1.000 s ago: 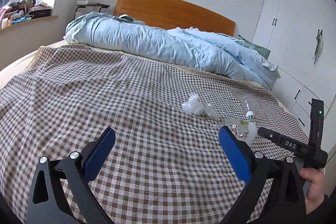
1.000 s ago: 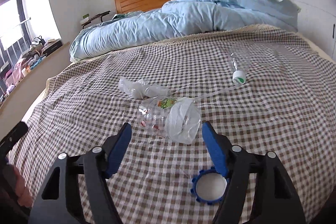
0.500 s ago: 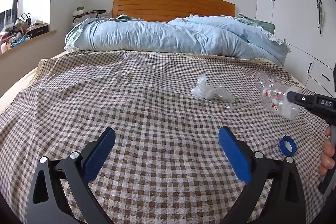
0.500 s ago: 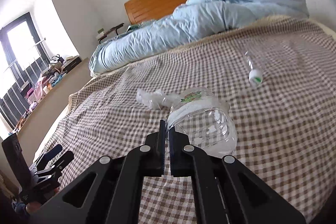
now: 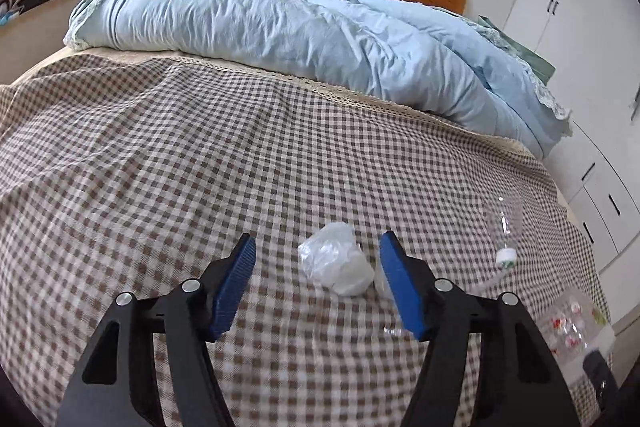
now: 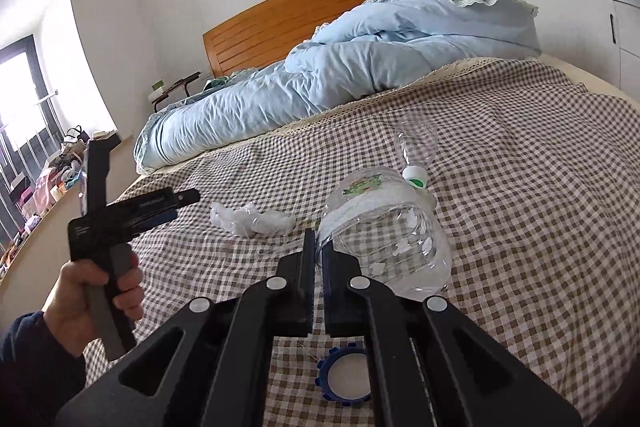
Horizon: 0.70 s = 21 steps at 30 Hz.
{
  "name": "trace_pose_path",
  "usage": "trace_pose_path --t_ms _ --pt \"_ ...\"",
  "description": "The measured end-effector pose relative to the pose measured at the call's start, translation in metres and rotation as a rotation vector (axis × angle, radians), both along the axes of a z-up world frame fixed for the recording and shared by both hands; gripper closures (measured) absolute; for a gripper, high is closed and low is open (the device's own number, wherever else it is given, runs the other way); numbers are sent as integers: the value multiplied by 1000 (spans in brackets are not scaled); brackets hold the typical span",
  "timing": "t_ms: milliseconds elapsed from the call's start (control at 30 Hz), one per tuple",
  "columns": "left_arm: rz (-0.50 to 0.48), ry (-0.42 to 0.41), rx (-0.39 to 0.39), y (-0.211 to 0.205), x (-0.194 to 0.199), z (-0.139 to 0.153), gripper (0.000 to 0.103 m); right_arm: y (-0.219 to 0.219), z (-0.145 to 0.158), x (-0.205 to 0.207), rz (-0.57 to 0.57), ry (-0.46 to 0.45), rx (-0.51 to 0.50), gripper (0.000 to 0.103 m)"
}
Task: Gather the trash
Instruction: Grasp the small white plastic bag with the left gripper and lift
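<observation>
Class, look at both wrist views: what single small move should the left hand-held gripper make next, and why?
Probably finish closing. The left hand-held gripper is closing, with the crumpled white plastic bag between its blue pads, neither yet pressing. The right hand-held gripper already pinches the clear crushed plastic bottle.

2 wrist views, shared bed (image 5: 160,147)

Bright daylight from the window (image 6: 18,95), fisheye-bent edges, slight foreground blur.

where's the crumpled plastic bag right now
In the left wrist view the crumpled plastic bag lies on the checked bedspread between the closing fingers of the left tool, nearer its right finger, not yet pinched.
</observation>
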<state>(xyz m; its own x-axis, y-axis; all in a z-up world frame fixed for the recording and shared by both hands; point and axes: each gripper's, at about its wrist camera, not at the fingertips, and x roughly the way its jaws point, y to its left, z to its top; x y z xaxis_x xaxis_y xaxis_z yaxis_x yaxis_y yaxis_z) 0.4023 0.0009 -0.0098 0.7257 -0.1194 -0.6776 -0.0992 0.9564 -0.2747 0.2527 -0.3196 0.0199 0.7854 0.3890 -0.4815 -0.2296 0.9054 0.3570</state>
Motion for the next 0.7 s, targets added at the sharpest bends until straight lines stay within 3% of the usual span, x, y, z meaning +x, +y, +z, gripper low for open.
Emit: trace_pose_path --t_ms 167,233,267,300,367,500,700 --pt "-16 108 -22 -14 21 -23 51 2 -2 1 48 16 25 100" --pt "-17 126 -61 -12 22 -29 71 3 -3 1 51 21 26 100" --pt "-6 134 -72 -10 21 -31 100 4 -3 0 51 23 29 100" --pt "4 133 -89 -7 20 -31 103 6 -3 0 55 26 30 100" --pt "25 94 -99 -2 12 -21 103 10 -4 0 63 26 17 100" --pt "47 11 -43 5 -9 15 103 17 -2 -4 79 17 10 100" --pt "-5 -100 -24 0 -67 73 103 23 15 -24 89 -20 5 100"
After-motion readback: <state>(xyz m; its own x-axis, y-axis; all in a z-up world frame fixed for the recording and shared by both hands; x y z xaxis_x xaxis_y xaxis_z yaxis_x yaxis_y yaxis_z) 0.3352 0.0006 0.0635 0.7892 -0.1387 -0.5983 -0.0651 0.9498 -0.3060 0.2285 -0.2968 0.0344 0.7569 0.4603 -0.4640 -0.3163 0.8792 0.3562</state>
